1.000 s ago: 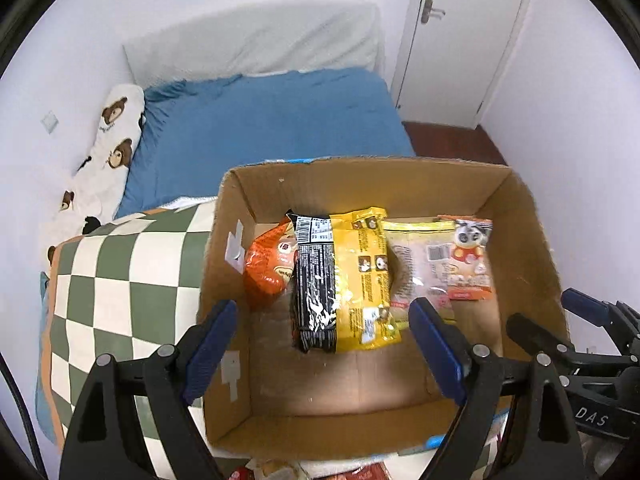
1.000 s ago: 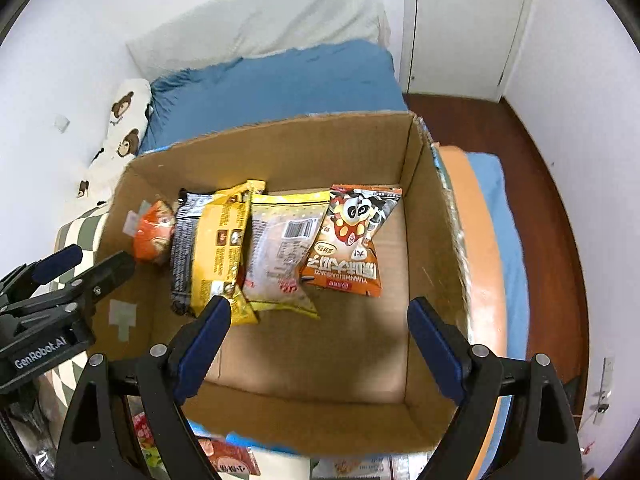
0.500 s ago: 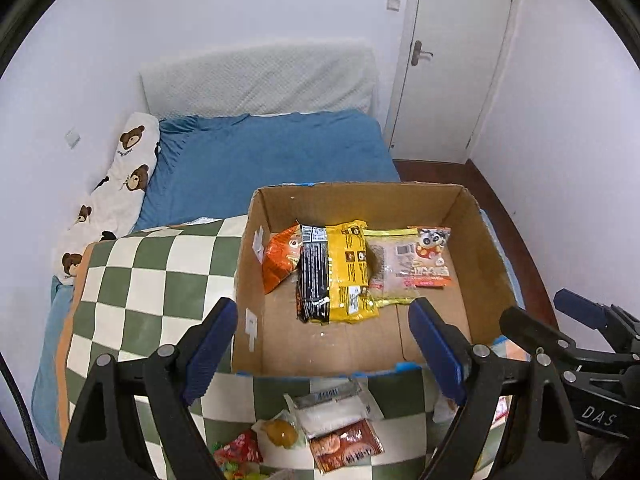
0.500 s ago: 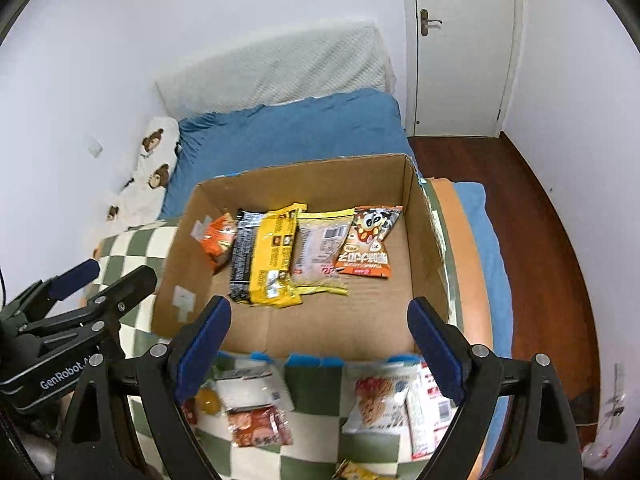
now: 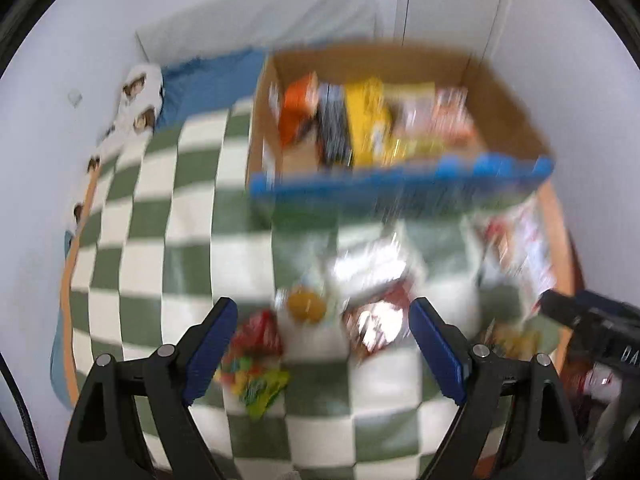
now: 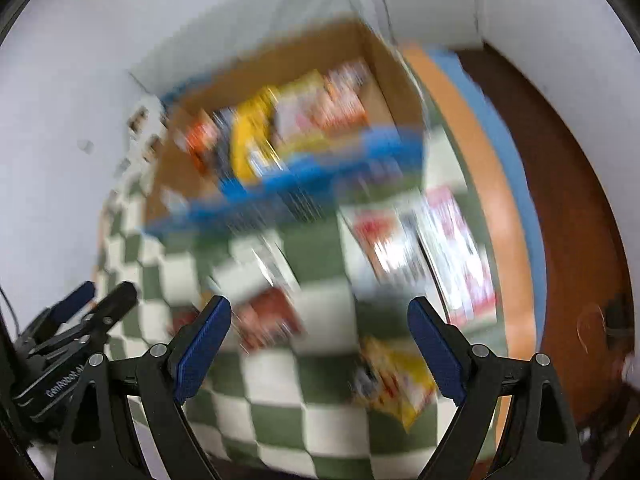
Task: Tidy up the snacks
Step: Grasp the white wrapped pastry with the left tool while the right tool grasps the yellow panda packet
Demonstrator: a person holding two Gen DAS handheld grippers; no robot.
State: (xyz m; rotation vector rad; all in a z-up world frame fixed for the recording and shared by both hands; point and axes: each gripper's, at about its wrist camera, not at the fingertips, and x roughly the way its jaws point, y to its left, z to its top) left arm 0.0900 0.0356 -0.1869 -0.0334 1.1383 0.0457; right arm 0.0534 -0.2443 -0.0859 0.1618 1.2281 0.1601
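Observation:
Both views are motion-blurred. A cardboard box [image 5: 504,96] with a blue front edge holds several snack packs, an orange one [image 5: 298,114] at the left and a yellow one [image 5: 370,124] beside it. It also shows in the right wrist view [image 6: 384,80]. Loose snacks lie on the green-and-white checked cloth [image 5: 160,240] in front of the box: a red-brown pack [image 5: 376,322], a colourful candy bag [image 5: 256,376], a yellow pack [image 6: 396,380]. My left gripper [image 5: 322,344] is open and empty above them. My right gripper [image 6: 318,340] is open and empty too.
A blue bed [image 5: 204,80] with a bear-print pillow [image 5: 138,92] lies behind the cloth at the left. White walls and a door [image 5: 448,4] stand behind the box. Brown floor [image 6: 568,208] runs along the right. Flat red-and-white packs [image 6: 456,248] lie near the cloth's right edge.
Both grippers have pulled back from the box and tipped down towards the loose snacks on the cloth. The box now sits farther away. Both stay open and empty.

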